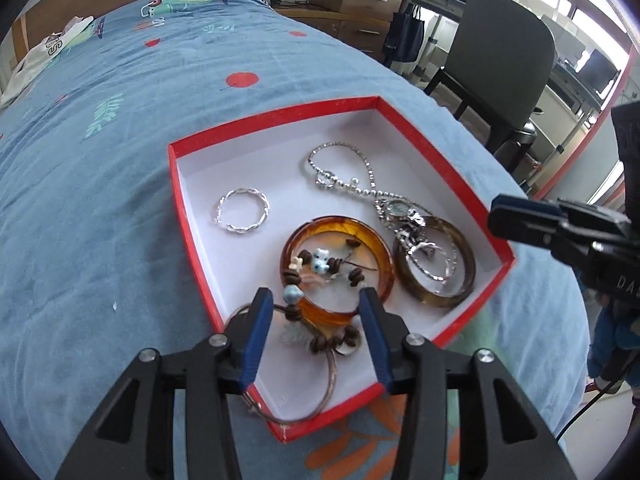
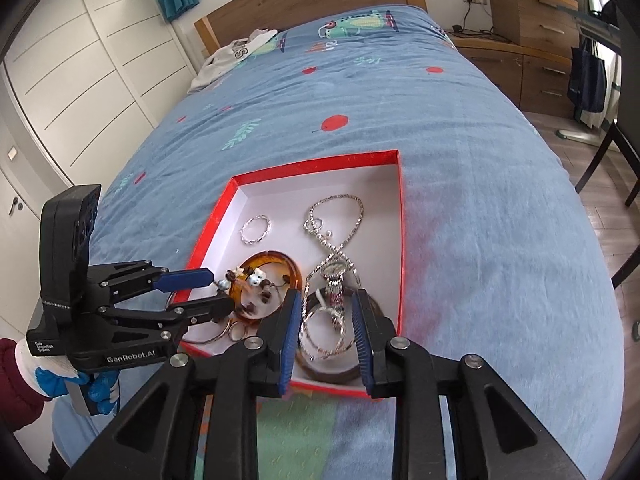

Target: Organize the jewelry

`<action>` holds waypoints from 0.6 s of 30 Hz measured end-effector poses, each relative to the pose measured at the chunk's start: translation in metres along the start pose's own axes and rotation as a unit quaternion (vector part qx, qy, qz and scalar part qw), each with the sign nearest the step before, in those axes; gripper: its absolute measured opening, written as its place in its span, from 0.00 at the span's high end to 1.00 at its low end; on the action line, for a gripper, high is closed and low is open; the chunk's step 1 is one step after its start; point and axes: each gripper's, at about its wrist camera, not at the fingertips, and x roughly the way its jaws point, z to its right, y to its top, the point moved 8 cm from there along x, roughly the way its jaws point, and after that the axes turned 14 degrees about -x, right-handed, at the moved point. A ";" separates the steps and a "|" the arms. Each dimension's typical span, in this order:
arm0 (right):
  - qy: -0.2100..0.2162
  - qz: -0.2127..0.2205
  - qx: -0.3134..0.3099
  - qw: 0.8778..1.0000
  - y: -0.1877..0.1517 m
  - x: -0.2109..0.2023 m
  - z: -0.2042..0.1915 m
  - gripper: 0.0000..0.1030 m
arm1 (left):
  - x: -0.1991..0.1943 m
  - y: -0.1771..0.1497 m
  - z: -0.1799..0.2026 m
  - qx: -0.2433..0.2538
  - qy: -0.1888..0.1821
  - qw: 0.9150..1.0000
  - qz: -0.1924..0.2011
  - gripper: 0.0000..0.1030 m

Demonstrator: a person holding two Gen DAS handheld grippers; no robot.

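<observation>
Now both grippers' fingers apart, left gripper [image 1: 316, 300] & right gripper [image 2: 326, 304] over red box [image 1: 176, 184].

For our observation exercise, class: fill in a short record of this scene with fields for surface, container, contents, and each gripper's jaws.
surface: blue bedspread
container: red box, white inside
contents: amber bangle, dark bangle, beaded bracelet, twisted silver ring, silver chain, watch
left gripper: jaws open, either side of the beaded bracelet
right gripper: jaws open over silver hoops in the dark bangle
</observation>
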 end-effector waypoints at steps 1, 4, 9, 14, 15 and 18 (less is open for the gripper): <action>0.000 0.000 0.000 1.000 -0.002 -0.002 -0.002 0.74 | -0.003 -0.001 0.001 0.000 0.000 1.000 0.001 0.58; 0.001 0.001 -0.001 1.000 -0.006 -0.011 -0.011 0.74 | -0.019 -0.008 0.002 -0.005 -0.004 1.000 0.009 0.58; 0.001 0.006 -0.003 1.000 -0.017 -0.027 -0.034 0.69 | -0.048 -0.027 -0.003 -0.028 0.005 0.999 0.025 0.58; -0.006 0.013 -0.001 1.000 -0.031 -0.044 -0.057 0.65 | -0.079 -0.051 -0.015 -0.051 0.035 0.997 0.050 0.56; -0.009 0.015 0.001 1.000 -0.033 -0.047 -0.061 0.62 | -0.088 -0.057 -0.018 -0.055 0.046 0.996 0.058 0.56; -0.017 0.023 0.004 1.000 -0.040 -0.059 -0.075 0.54 | -0.110 -0.073 -0.025 -0.067 0.060 0.993 0.077 0.55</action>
